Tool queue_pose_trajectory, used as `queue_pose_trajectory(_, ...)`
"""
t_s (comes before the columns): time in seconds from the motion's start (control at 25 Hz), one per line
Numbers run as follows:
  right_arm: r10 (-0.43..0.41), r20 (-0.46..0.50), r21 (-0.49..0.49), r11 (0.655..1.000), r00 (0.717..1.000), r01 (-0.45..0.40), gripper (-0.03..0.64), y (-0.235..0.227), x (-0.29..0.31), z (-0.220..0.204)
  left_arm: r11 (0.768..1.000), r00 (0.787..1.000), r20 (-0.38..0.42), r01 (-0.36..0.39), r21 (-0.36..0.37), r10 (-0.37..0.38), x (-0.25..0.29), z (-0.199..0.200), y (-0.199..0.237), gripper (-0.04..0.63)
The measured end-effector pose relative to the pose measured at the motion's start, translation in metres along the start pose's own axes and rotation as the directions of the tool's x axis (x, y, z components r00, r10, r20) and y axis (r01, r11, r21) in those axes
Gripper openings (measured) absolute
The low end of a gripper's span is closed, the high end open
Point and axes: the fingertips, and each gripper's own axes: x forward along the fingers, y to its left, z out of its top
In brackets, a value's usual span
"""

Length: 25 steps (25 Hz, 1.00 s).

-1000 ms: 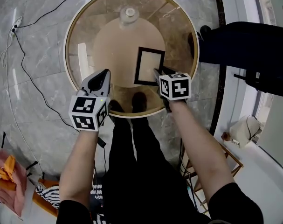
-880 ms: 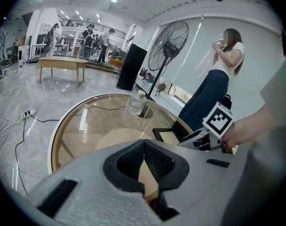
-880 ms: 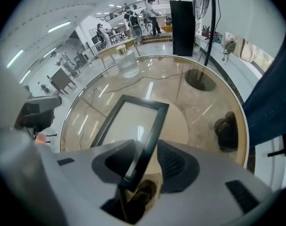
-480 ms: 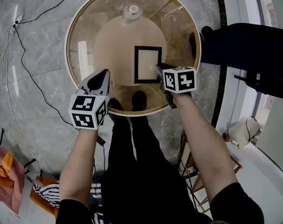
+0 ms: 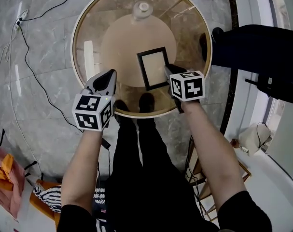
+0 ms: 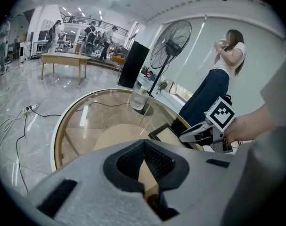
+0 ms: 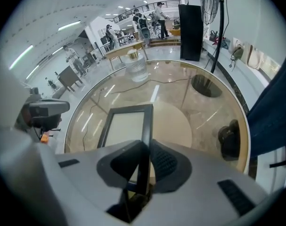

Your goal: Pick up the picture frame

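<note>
Closing the right gripper point(image 5: 168, 72) fingers onto the frame's point(image 5: 153, 67) right side, right of the tabletop's point(image 5: 76, 47) centre, toward its near edge. Gripping now, twisting it slightly askew. Keeping left gripper point(image 5: 109, 77) fingers shut, empty. Ready to lift, probably.

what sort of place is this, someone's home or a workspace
Most likely a large open workspace or studio hall, not a home: a polished stone floor with loose cables, a tall pedestal fan, and distant work tables with people around them.
</note>
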Motion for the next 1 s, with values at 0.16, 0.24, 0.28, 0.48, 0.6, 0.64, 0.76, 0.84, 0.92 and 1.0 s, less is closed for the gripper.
queue_pose_trajectory(0.16, 0.017, 0.030, -0.020, 1.000, 0.999, -0.016, 0.069, 0.006, -0.006, 0.002, 0.999, 0.999, -0.014, 0.039, -0.033, -0.039, 0.005, -0.006, -0.008, 0.011)
queue_pose_trajectory(0.24, 0.029, 0.049, -0.023, 0.999, 0.998, -0.028, 0.069, 0.010, -0.009, 0.005, 0.995, 0.996, -0.021, 0.082, -0.048, -0.083, 0.010, -0.005, -0.014, 0.039)
queue_pose_trajectory(0.28, 0.039, 0.058, -0.023, 0.999, 0.998, -0.038, 0.067, 0.012, -0.010, 0.006, 0.993, 0.994, -0.023, 0.103, -0.051, -0.105, 0.013, -0.004, -0.017, 0.076)
queue_pose_trajectory(0.48, 0.107, 0.109, -0.044, 0.994, 0.988, -0.103, 0.067, 0.029, -0.015, 0.015, 0.983, 0.985, -0.017, 0.169, -0.067, -0.171, 0.025, 0.004, -0.025, 0.156)
queue_pose_trajectory(0.6, 0.136, 0.139, -0.057, 0.990, 0.981, -0.129, 0.067, 0.036, -0.021, 0.023, 0.979, 0.982, 0.000, 0.190, -0.076, -0.191, 0.028, 0.012, -0.026, 0.187)
queue_pose_trajectory(0.64, 0.143, 0.151, -0.059, 0.989, 0.978, -0.136, 0.067, 0.039, -0.024, 0.027, 0.978, 0.981, 0.007, 0.195, -0.078, -0.196, 0.027, 0.015, -0.025, 0.193)
queue_pose_trajectory(0.76, 0.169, 0.193, -0.068, 0.985, 0.966, -0.159, 0.067, 0.046, -0.036, 0.039, 0.969, 0.974, 0.039, 0.224, -0.102, -0.221, 0.019, 0.029, -0.025, 0.212)
queue_pose_trajectory(0.84, 0.188, 0.220, -0.078, 0.982, 0.957, -0.175, 0.067, 0.051, -0.047, 0.047, 0.963, 0.969, 0.063, 0.246, -0.110, -0.240, 0.012, 0.041, -0.027, 0.224)
queue_pose_trajectory(0.92, 0.209, 0.244, -0.091, 0.977, 0.947, -0.193, 0.067, 0.057, -0.056, 0.054, 0.961, 0.965, 0.075, 0.260, -0.096, -0.253, 0.007, 0.052, -0.029, 0.229)
queue_pose_trajectory(1.0, 0.235, 0.267, -0.109, 0.971, 0.935, -0.213, 0.067, 0.063, -0.063, 0.059, 0.959, 0.961, 0.075, 0.272, -0.084, -0.266, 0.007, 0.058, -0.031, 0.230)
